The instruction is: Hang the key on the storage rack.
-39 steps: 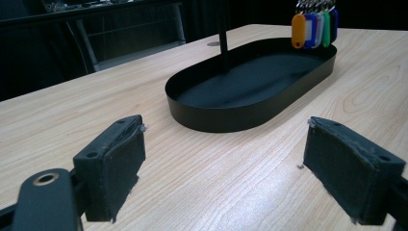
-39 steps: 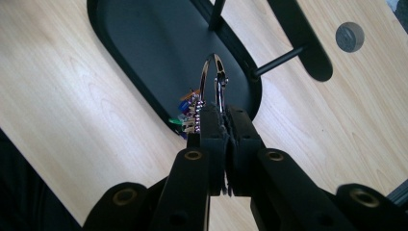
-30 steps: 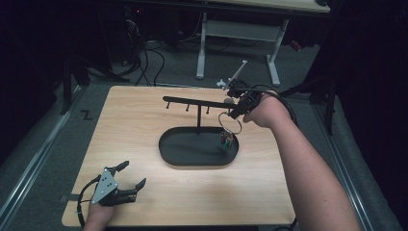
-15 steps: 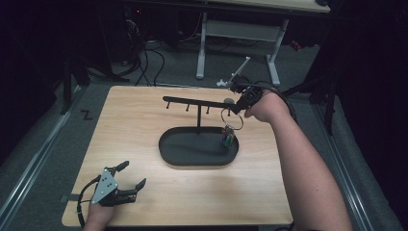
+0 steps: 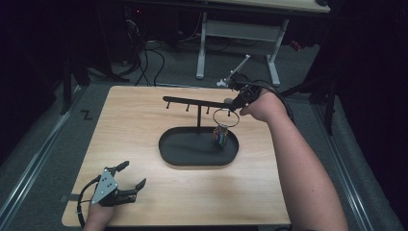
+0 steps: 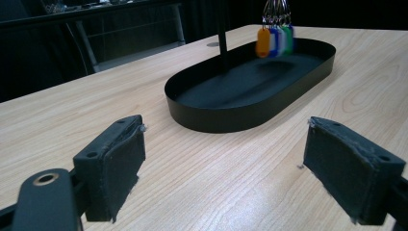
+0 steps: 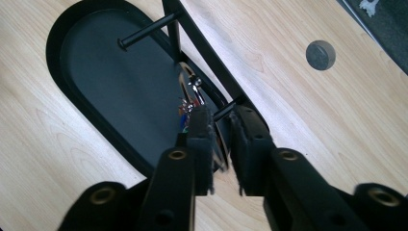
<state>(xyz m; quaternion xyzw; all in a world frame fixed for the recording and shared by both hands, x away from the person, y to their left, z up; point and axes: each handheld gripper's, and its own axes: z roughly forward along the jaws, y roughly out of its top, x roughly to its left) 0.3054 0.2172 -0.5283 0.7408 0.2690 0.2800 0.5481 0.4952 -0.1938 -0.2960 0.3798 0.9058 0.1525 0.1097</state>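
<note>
The right claw point(image 5: 234, 102), clamped on the key ring point(image 5: 226, 117), has moved up to the stand's point(image 5: 198, 103) rightmost peg in the upper middle, probably to hang it. The left claw point(image 5: 126, 180) rests open on the worktop point(image 5: 125, 120), lower left.

On your tabletop point(image 5: 144, 120), the tray point(image 5: 168, 147) sits at the middle with a post rising from it to a hook bar point(image 5: 192, 102) above. The key ring point(image 5: 226, 117) hangs at the bar's right end, its tags point(image 5: 221, 135) over the tray's right part. Your right hand-held gripper point(image 5: 234, 102) is at that end; your left hand-held gripper point(image 5: 129, 177) lies near the near-left corner, well apart from the tray.
</note>
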